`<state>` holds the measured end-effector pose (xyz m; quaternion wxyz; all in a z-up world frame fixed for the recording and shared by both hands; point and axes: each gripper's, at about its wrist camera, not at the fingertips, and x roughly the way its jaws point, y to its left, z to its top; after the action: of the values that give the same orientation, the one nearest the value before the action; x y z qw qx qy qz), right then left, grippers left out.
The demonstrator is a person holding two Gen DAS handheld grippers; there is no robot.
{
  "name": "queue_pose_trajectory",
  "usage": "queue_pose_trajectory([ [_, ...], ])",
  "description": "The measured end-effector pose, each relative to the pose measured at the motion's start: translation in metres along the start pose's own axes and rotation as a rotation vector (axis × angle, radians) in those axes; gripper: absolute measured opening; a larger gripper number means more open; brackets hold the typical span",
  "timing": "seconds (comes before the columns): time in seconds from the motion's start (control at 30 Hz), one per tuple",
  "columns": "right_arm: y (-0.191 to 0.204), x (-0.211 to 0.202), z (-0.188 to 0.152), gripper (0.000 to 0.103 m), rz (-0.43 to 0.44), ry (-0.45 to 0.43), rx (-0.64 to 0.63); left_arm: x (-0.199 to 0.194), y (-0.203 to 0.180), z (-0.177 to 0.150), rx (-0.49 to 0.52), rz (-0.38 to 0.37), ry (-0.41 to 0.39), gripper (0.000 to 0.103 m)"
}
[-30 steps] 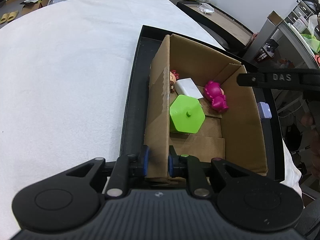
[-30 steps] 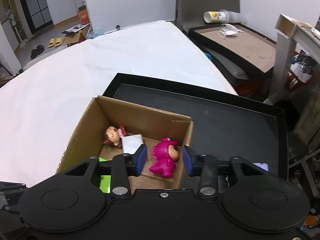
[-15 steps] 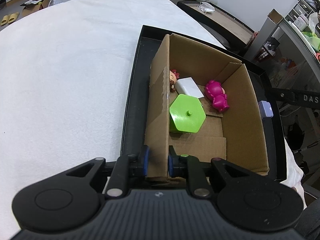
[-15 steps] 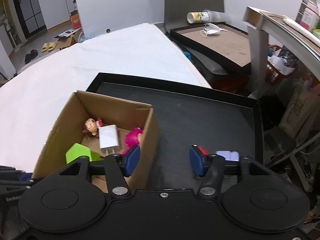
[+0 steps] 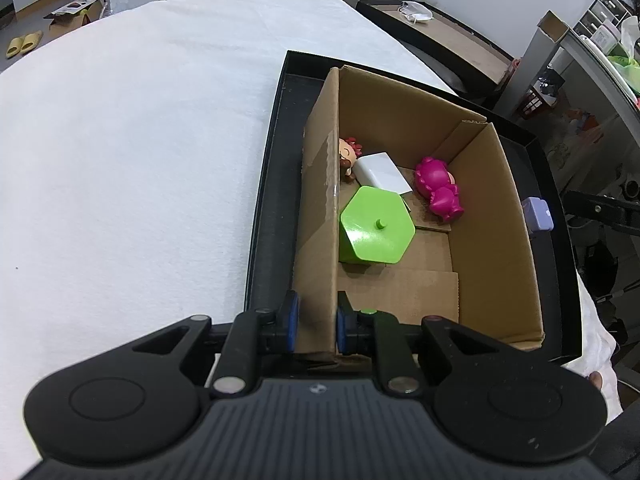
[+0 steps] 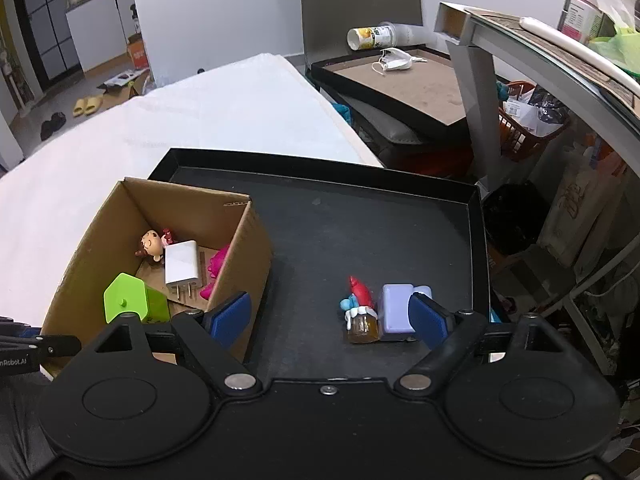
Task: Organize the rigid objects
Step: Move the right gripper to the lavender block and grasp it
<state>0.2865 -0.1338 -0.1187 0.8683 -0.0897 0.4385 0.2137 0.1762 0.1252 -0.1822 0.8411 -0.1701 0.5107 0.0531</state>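
Left tongs (image 5: 314,320) clamp near wall of brown cardboard box (image 5: 492,216). Right tongs (image 6: 330,316) wide open, empty; lilac plastic block (image 6: 394,308) just inside right finger. Centre, descend, close squarely, avoid small gnome jar figurine (image 6: 360,312).

Brown cardboard box (image 5: 492,216), black tray (image 6: 360,216), green hexagonal container (image 5: 376,232), magenta figurine (image 5: 438,192).

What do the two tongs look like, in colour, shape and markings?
Both are black. The left tongs and right tongs each have two fingers with blue pads, silver pivot screws and two round discs on a wide body. The left body is ribbed. No cables or sleeves show.
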Motion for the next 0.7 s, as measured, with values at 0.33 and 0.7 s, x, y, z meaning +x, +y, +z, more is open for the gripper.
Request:
queue_pose_trajectory([
  [0.33, -0.031, -0.002, -0.014, 0.085, 0.022, -0.011, 0.052, -0.001, -0.004, 0.0, 0.005, 0.02, -0.007, 0.017],
  [0.7, -0.06, 0.012, -0.028, 0.085, 0.037, -0.006, 0.102, 0.0, -0.005, 0.0, 0.007, 0.031, -0.004, 0.017],
])
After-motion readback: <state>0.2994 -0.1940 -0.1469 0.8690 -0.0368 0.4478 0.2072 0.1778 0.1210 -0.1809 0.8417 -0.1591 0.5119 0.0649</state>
